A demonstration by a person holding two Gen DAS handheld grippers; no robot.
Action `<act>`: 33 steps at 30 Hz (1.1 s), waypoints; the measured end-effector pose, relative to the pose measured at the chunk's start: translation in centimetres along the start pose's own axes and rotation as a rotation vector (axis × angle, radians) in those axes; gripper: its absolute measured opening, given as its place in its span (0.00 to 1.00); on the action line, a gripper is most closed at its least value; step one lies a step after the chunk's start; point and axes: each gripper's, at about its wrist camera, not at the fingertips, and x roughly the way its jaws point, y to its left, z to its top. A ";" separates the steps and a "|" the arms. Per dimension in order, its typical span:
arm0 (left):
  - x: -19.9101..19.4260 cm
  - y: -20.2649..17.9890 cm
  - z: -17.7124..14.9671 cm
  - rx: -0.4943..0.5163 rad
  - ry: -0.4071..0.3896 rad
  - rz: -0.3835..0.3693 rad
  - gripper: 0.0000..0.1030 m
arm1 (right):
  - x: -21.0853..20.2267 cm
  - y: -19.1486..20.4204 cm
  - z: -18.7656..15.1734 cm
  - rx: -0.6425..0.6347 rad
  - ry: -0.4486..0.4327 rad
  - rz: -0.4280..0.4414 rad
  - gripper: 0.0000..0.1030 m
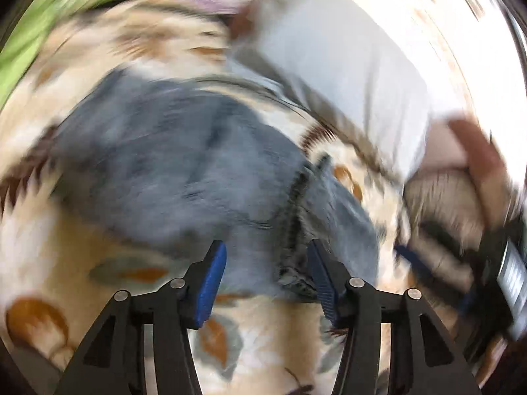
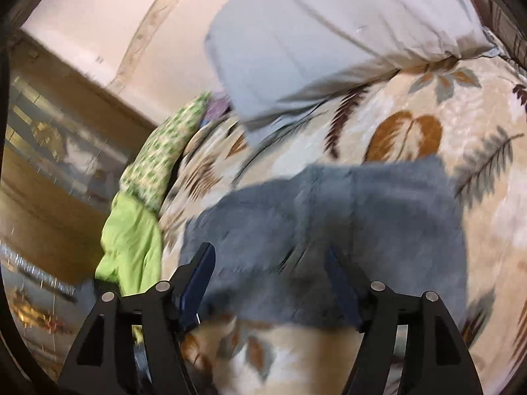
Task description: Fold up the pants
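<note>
On the leaf-print bedspread (image 2: 411, 125), pants (image 1: 184, 164) lie bunched at twelve o'clock of both spread, empty grippers (image 1: 266, 276) (image 2: 273, 283), so the next move likely calls for gripping an edge.

Leaf-print bed cover (image 2: 411, 98) under grey-blue pants (image 2: 346, 214), white pillow (image 2: 329, 33), green cloth (image 2: 131, 240).

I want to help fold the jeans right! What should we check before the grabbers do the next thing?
1. Blue denim pants lie on the leaf-patterned blanket: ok.
2. Left gripper jaws open and empty: ok.
3. Right gripper jaws open and empty: ok.
4. Pants flat, no bunching: not ok, rumpled at the waistband.
5. White pillow off the pants: ok.
6. Pictures sharp enough to pick an edge: not ok, blurred.
</note>
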 end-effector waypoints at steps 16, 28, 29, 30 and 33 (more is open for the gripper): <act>-1.5 13.0 1.0 -0.565 -0.001 0.034 0.58 | 5.1 6.7 -4.9 -0.125 0.144 0.026 0.69; 2.9 12.4 4.1 -0.536 -0.067 0.125 0.28 | 8.3 6.2 -3.6 -0.101 0.170 0.047 0.69; 2.8 11.9 3.8 -0.528 -0.082 0.126 0.27 | 8.5 6.3 -3.5 -0.103 0.170 0.050 0.69; 2.8 11.7 3.6 -0.521 -0.092 0.127 0.27 | 8.7 6.3 -3.4 -0.108 0.172 0.052 0.69; 3.1 11.4 3.9 -0.513 -0.087 0.123 0.35 | 9.6 6.3 -2.8 -0.115 0.189 0.055 0.69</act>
